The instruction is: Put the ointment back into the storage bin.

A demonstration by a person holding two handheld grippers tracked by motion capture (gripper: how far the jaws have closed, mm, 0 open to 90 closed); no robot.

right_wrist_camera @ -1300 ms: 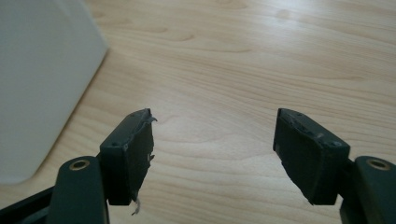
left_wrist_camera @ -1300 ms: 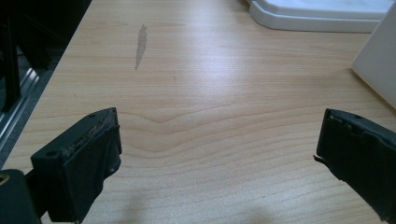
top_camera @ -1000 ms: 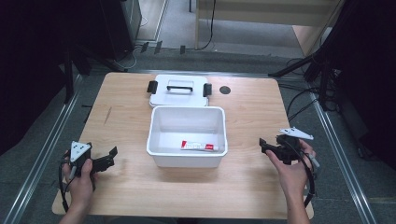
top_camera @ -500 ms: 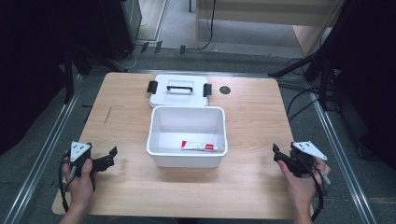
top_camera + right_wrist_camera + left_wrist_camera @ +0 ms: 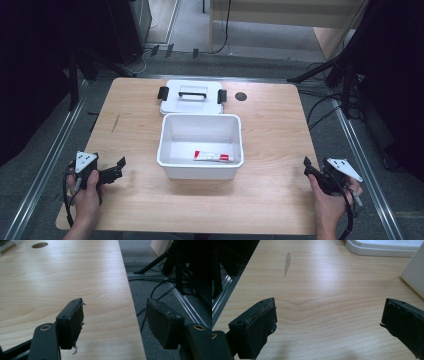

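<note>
toothpaste tube (image 5: 214,157) in bin (image 5: 199,173); both hand-held grippers (left (image 5: 114,170), right (image 5: 309,168)) low, released.

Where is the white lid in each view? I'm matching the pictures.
High view: white lid at the table's far side, behind the bin.
Left gripper view: top right corner.
Right gripper view: pale sliver at the top left corner, probably it.
Shared landmark: the wooden table.
</note>
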